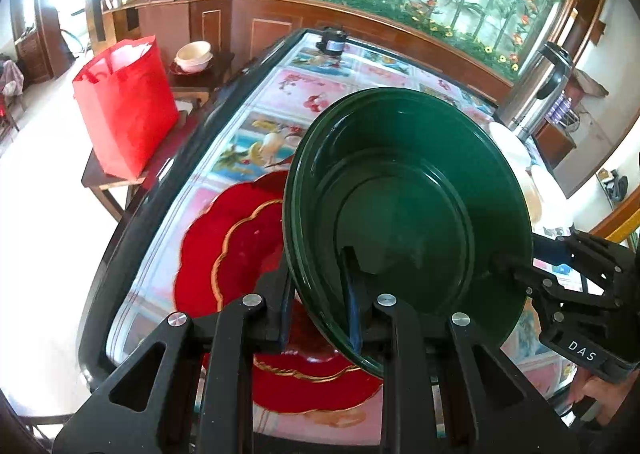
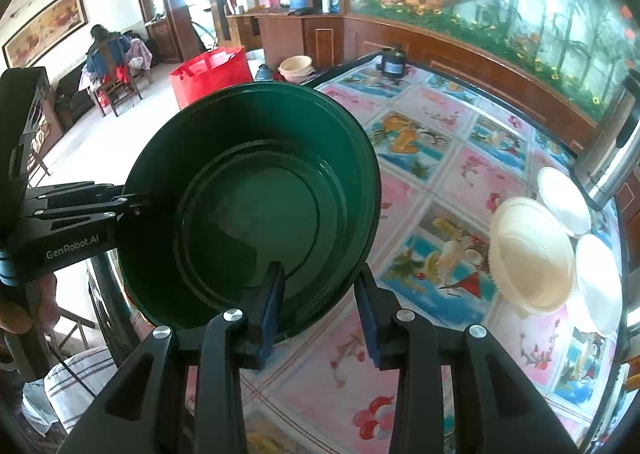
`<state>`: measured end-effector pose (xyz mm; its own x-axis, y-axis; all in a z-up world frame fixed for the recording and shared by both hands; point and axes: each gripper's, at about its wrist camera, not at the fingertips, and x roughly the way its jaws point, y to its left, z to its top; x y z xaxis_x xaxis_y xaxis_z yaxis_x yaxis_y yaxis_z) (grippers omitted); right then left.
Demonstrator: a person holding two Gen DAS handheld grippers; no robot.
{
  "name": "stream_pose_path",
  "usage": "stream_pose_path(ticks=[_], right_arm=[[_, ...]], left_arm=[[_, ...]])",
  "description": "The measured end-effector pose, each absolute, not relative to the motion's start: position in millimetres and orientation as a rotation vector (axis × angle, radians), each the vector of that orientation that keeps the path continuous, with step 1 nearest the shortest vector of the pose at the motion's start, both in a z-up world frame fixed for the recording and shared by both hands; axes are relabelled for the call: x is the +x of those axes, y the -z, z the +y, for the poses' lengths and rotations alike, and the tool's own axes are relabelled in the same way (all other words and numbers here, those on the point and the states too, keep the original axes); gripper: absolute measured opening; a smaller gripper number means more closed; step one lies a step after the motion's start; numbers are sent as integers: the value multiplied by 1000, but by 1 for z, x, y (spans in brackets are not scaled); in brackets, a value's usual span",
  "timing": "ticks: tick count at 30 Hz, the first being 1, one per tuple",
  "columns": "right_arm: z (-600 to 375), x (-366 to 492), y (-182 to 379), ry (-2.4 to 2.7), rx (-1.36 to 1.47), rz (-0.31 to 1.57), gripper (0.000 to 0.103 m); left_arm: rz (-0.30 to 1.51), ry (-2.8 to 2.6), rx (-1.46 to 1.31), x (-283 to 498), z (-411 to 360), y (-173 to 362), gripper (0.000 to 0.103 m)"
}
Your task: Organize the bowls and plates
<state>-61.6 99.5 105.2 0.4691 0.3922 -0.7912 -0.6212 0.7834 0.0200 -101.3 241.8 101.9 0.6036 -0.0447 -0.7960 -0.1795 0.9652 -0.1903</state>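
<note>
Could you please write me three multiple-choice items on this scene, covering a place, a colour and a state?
1. Where does the red plate lie?
A. On the table, partly behind the green bowl
B. Inside the bag
C. On the floor

2. What colour is the bag beside the table?
A. Blue
B. Red
C. White

3. What is the left gripper doing?
A. Hanging open over the table
B. Holding the red plate
C. Clamping the green bowl's rim

Answers:
1. A: the red plate rests on the table, overlapped by the green bowl.
2. B: the bag is bright red.
3. C: the left gripper has the rim between its fingers.
</note>
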Motion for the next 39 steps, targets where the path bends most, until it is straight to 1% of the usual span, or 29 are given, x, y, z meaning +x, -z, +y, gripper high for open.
stream_pose_path(ticks=[4,24,39], right_arm=[[113,-64,-100,-654,-303,895,40],[150,-67,-62,-707,-344,992,43],[157,-62,-57,-709,-326,1013,44]], left_arm=[[932,-102,-278,-106,252,-95,21],[973,-170,-290,-116,277,-62,21],[986,-183,-301,-110,283,-47,21]])
